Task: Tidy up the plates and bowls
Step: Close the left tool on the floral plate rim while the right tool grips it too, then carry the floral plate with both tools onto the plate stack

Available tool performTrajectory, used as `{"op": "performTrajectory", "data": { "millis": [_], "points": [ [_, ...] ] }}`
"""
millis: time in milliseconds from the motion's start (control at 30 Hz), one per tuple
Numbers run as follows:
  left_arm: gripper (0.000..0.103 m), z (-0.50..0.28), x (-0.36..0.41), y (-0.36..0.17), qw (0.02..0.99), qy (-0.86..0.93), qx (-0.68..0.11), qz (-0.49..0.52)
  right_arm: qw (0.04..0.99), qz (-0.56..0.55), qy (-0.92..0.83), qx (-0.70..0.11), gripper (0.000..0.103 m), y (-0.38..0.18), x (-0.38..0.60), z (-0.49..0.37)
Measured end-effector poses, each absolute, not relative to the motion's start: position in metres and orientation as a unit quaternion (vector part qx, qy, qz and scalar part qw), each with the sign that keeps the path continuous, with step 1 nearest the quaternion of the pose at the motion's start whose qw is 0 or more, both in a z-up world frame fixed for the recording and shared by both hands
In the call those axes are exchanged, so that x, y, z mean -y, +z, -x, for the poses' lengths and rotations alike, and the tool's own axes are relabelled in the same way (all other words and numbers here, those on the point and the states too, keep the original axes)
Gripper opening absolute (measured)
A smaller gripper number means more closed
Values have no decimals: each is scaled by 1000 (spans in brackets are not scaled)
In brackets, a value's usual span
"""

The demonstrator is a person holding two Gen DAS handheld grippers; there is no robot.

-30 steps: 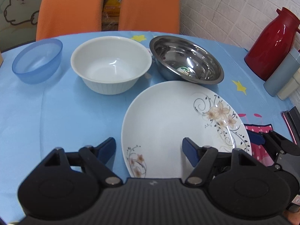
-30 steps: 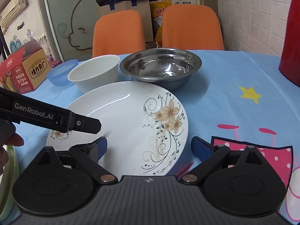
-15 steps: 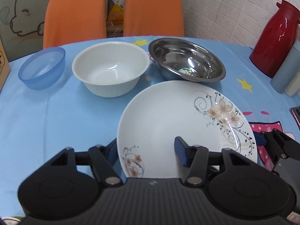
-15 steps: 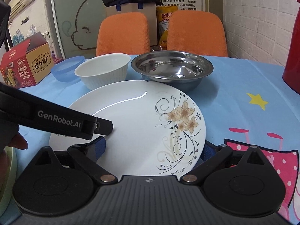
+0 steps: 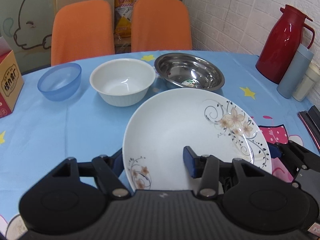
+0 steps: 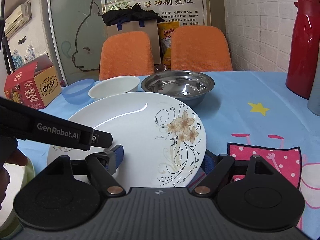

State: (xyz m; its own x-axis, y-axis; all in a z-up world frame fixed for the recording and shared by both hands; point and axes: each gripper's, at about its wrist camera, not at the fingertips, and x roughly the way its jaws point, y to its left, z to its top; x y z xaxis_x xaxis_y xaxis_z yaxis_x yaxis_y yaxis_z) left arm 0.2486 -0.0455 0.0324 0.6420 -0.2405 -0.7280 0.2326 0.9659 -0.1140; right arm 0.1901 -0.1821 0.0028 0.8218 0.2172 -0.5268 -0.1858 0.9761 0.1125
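Note:
A white plate with a flower pattern (image 5: 180, 124) is lifted off the blue tablecloth, tilted up toward the cameras. My left gripper (image 5: 154, 160) is shut on its near left rim, one finger above and one below. My right gripper (image 6: 162, 160) is shut on its near right rim the same way; the plate also shows in the right wrist view (image 6: 140, 130). Behind it stand a blue plastic bowl (image 5: 60, 82), a white ribbed bowl (image 5: 122, 82) and a steel bowl (image 5: 189, 74) in a row.
A red thermos (image 5: 284, 44) and a grey-blue bottle (image 5: 294, 74) stand at the right by the brick wall. A red snack box (image 6: 32, 86) sits at the left. Two orange chairs (image 5: 82, 32) stand behind the table. A pale green plate edge (image 6: 28, 170) lies at the near left.
Both grippers have closed on the plate's near rim and raised it off the table, tilting it. Both cameras have risen, showing more of the room.

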Motion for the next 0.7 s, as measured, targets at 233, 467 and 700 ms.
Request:
{"op": "performTrajectory", "data": {
  "millis": [233, 467, 700],
  "points": [
    [47, -203, 11, 51, 913, -111, -392, 31, 956, -20, 133, -259, 103, 22, 158, -155],
    [47, -156, -42, 57, 921, -66, -382, 41, 950, -14, 178, -257, 103, 28, 112, -126],
    [47, -113, -104, 45, 920, -16, -386, 70, 935, 0, 231, -269, 103, 22, 57, -104]
  ]
}}
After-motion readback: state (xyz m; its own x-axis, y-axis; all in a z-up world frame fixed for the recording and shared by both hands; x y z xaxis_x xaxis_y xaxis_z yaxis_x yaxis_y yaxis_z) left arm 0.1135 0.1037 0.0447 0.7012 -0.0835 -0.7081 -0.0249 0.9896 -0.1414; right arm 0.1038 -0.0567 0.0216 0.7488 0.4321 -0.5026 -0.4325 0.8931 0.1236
